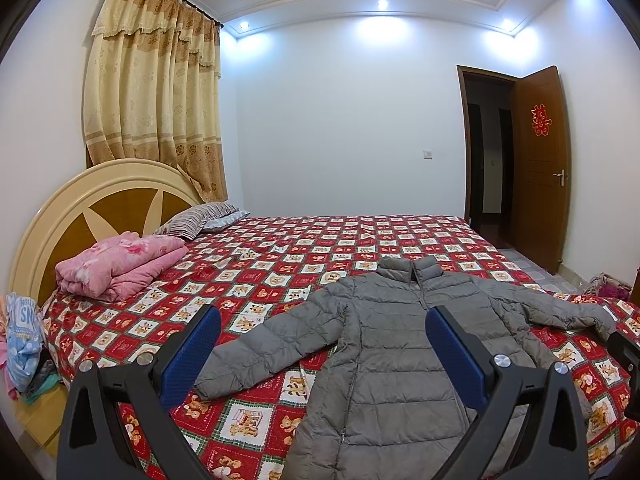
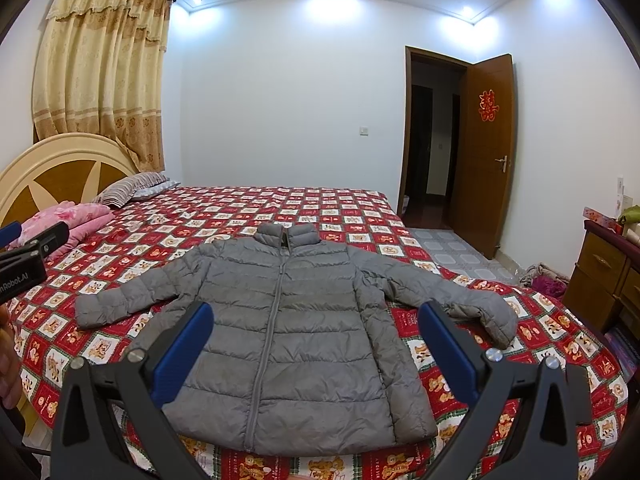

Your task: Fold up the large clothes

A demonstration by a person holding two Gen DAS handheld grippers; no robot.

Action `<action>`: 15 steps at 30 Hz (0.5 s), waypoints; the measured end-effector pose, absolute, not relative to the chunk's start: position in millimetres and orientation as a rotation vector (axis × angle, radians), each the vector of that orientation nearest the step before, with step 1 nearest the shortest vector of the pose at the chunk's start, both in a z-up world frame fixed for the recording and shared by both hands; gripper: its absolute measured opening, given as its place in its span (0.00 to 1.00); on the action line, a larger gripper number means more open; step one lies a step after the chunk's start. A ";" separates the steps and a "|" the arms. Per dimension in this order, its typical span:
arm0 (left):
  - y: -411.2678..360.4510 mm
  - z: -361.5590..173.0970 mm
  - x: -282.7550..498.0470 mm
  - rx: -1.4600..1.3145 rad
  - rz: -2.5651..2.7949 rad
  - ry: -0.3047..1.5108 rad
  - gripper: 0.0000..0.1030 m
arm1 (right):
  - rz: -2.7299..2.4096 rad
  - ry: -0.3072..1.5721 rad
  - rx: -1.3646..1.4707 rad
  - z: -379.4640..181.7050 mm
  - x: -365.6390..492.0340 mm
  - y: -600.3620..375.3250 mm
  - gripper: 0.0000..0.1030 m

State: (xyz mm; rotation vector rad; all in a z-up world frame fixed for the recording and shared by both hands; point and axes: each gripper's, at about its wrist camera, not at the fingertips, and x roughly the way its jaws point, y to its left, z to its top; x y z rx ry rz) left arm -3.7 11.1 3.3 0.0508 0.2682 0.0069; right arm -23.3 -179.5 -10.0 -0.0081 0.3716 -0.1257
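Observation:
A grey puffer jacket (image 1: 384, 344) lies flat, front up and zipped, on the red patterned bedspread (image 1: 280, 248), with both sleeves spread out to the sides. It also shows in the right wrist view (image 2: 288, 320). My left gripper (image 1: 322, 320) is open and empty, held above the jacket's left half. My right gripper (image 2: 314, 318) is open and empty, held above the jacket's lower body. The left gripper's body shows at the left edge of the right wrist view (image 2: 28, 256). Neither gripper touches the jacket.
A folded pink quilt (image 1: 120, 264) and striped pillow (image 1: 196, 220) lie near the headboard (image 1: 60, 216). Loose clothes (image 1: 24, 344) hang at the bed's left corner. A wooden dresser (image 2: 608, 272) stands right of the bed. The door (image 2: 484, 152) is open.

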 end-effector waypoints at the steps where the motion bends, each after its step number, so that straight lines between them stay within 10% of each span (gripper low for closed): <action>1: 11.2 3.6 -3.8 0.050 0.008 0.268 0.99 | -0.124 0.371 -0.007 -9.8 -23.5 -180.5 1.00; 15: 15.3 1.4 -0.8 0.049 0.015 0.274 0.99 | -0.125 0.376 -0.007 -14.3 -23.7 -174.9 1.00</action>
